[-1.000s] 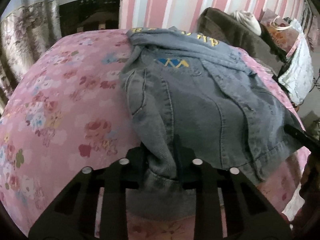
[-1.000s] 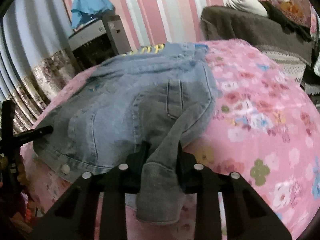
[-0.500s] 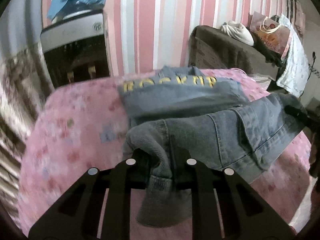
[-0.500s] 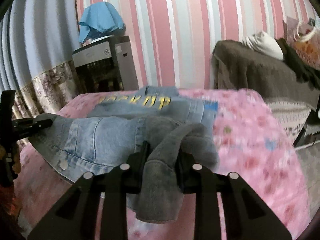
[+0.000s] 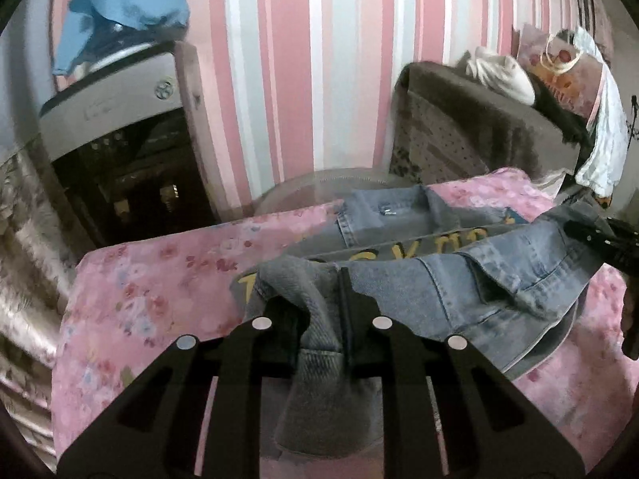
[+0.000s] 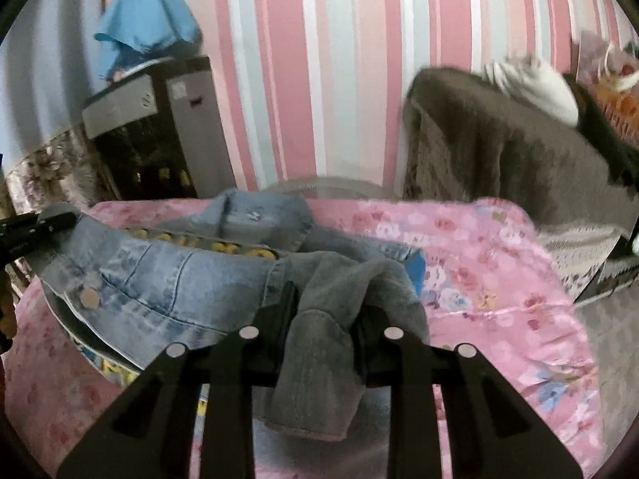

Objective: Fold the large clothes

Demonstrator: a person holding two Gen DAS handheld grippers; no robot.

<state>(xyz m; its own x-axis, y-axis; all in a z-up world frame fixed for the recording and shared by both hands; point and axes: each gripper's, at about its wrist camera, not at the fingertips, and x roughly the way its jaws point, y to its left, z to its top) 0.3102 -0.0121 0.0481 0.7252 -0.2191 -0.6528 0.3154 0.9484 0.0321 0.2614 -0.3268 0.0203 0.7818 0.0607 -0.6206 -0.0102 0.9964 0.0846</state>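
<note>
A blue denim jacket (image 5: 471,279) with yellow letters lies on a pink floral bed (image 5: 151,287). My left gripper (image 5: 319,311) is shut on a grey denim cuff at the jacket's left lower corner and holds it lifted. My right gripper (image 6: 323,315) is shut on the cuff at the jacket's (image 6: 175,275) right lower corner, also lifted. The lower half hangs between both grippers above the collar half (image 6: 255,215). The right gripper's tip shows in the left wrist view (image 5: 603,235), the left gripper's tip in the right wrist view (image 6: 36,223).
A striped pink wall stands behind the bed (image 6: 479,279). A dark cabinet (image 5: 120,127) with a blue cloth (image 5: 120,4) is at the back left. A brown covered sofa (image 5: 479,119) with white items and bags is at the back right.
Both grippers have lifted the jacket's lower corners and carried them toward the collar, so the lower half now hangs over the upper half. The views tilted up toward the wall.
</note>
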